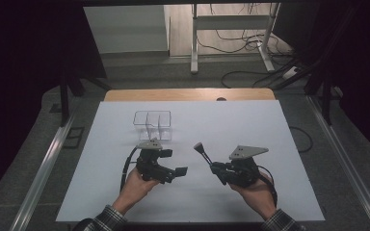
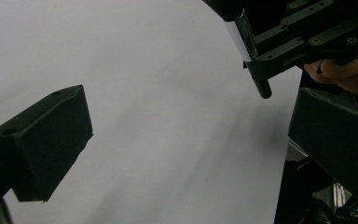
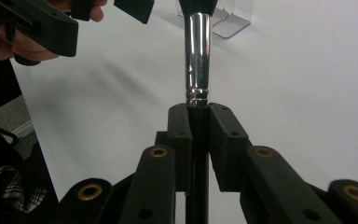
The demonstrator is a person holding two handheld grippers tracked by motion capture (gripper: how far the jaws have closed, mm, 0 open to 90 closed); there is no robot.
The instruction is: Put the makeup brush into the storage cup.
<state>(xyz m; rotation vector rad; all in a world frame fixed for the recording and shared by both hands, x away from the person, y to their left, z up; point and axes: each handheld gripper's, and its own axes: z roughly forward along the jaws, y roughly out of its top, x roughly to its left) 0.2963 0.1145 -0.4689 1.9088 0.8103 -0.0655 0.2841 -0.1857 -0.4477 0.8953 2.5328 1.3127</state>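
A makeup brush with a black handle and a silver ferrule is clamped by its handle in my right gripper, which is shut on it; the bristle end points up and to the left. In the right gripper view my jaws press on the handle just below the ferrule. My left gripper hovers over the white sheet to the left of the brush, open, with nothing between its pads. In the left gripper view the brush and the right gripper sit at the upper right.
A clear plastic organizer with compartments stands on the white sheet just beyond my left gripper, also seen as the clear organizer behind the brush. The wooden table edge lies at the back. Metal rails flank the table.
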